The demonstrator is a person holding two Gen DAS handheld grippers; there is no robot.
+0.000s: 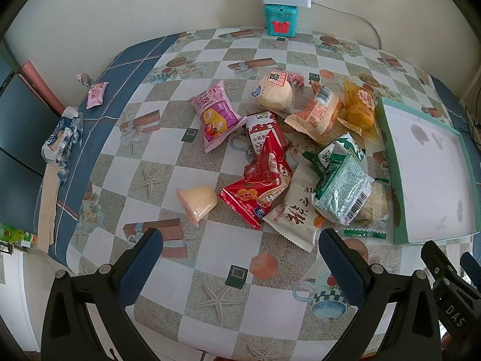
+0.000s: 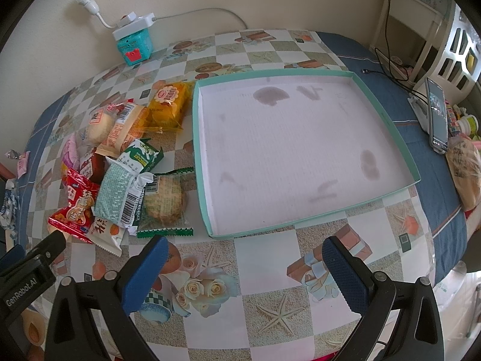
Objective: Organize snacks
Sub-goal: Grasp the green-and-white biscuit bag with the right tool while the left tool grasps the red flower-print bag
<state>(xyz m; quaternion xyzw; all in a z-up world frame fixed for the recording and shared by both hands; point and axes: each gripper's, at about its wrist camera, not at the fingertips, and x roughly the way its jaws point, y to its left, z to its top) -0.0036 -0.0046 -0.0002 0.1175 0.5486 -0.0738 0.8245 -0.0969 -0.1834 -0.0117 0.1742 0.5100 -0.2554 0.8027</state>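
Snacks [image 1: 288, 156] lie heaped on the desk [image 2: 270, 270], left of the tray [image 2: 387, 129] — left tongs [image 1: 240, 258] and right tongs [image 2: 245, 266] both wide, empty.

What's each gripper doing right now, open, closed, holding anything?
Left gripper: open, holding nothing, above the table near the snack pile.
Right gripper: open, holding nothing, in front of the empty tray.
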